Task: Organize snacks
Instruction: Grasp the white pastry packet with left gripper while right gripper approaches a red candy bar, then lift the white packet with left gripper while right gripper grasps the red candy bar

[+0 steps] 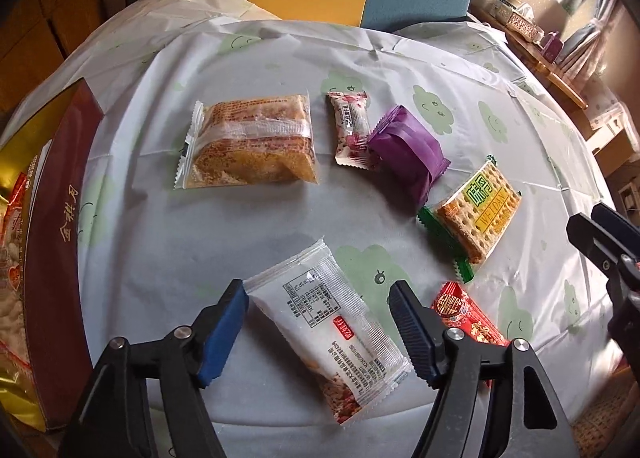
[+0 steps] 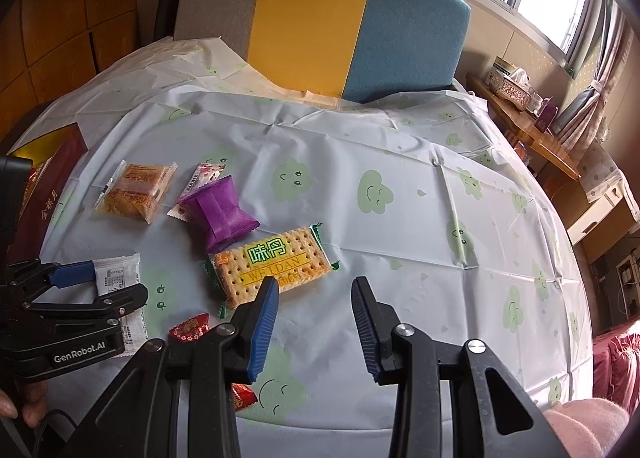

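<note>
My left gripper (image 1: 318, 294) is open, its jaws on either side of a white snack packet (image 1: 328, 332) lying on the table. A red packet (image 1: 468, 316) lies just right of it. Further off lie a clear packet of golden cake (image 1: 250, 140), a small pink packet (image 1: 352, 130), a purple packet (image 1: 408, 148) and a green-edged Weidan cracker pack (image 1: 474, 214). My right gripper (image 2: 316, 294) is open and empty, just in front of the cracker pack (image 2: 272, 266). The left gripper (image 2: 100, 282) also shows in the right wrist view over the white packet (image 2: 116, 272).
A dark red gift box (image 1: 52, 242) holding packets stands at the table's left edge. The table wears a pale cloth with green cloud faces (image 2: 400, 218). A grey, yellow and blue chair back (image 2: 320, 26) rises behind it. A wooden side table (image 2: 532, 130) stands at the right.
</note>
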`<state>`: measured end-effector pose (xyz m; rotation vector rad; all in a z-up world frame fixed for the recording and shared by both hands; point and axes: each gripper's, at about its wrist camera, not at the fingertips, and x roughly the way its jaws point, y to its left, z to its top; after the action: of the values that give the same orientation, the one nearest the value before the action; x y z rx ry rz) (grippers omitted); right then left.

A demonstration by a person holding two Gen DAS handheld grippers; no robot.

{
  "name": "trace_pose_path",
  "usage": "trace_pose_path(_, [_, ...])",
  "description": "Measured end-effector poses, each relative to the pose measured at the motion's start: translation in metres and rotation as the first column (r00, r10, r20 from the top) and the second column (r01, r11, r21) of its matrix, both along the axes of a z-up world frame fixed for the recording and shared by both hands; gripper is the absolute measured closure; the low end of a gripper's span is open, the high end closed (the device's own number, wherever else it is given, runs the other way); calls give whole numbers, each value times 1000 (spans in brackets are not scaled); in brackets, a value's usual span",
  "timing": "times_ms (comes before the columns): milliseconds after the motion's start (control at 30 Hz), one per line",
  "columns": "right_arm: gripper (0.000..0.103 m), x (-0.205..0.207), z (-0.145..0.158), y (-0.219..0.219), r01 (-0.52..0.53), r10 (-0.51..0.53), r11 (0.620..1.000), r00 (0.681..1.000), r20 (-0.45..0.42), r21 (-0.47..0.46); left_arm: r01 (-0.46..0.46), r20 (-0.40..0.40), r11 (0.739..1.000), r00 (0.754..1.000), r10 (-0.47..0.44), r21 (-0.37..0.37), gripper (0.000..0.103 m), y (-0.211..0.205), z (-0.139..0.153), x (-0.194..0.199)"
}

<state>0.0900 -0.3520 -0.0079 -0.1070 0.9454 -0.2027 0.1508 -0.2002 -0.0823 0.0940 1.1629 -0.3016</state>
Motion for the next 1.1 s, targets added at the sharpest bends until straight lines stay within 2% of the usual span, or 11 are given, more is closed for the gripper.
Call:
trace_pose_path(100, [65,1,0,-5,14,-14,1000,1000,-4,20,47,38,996,998,-50,80,29,-11,-4,-10])
trace_pose_path(133, [65,2,-1,-7,21,-21,999,1000,-7,30,73,64,991,995,-81,112,39,-14,-5,-15])
trace_pose_path(200, [65,3,-2,-11,27,-26,998,1000,-16,57,126,88,988,987,-134,92,52,-12,-2,-24])
trace_pose_path(233, [65,4,-3,-12,28,-26,997,999,-25,76,142,93,986,984,-150,91,55,-9,-1,-28])
trace_pose_path(367, [65,7,-12,-15,5,10,978,997,-73,208,174,133,981,974,-185,88,57,11,0,-43])
trace_pose_path(467, [64,11,-24,-11,-38,90,934,988,-129,355,168,149,982,972,-179,81,57,29,1,-50])
trace_pose_path(533, [63,15,-36,2,-82,179,903,965,-194,422,165,158,983,972,-175,78,57,36,2,-51])
trace_pose_path(633, [61,15,-49,26,-151,245,927,937,-249,344,154,166,985,972,-165,78,57,45,2,-55])
trace_pose_path(767, [57,16,-63,31,-134,222,948,927,-303,288,138,169,988,975,-147,66,57,50,2,-57])
trace_pose_path(1100, [56,13,-69,35,-122,212,952,925,-317,281,121,221,991,966,-131,57,57,59,15,-67])
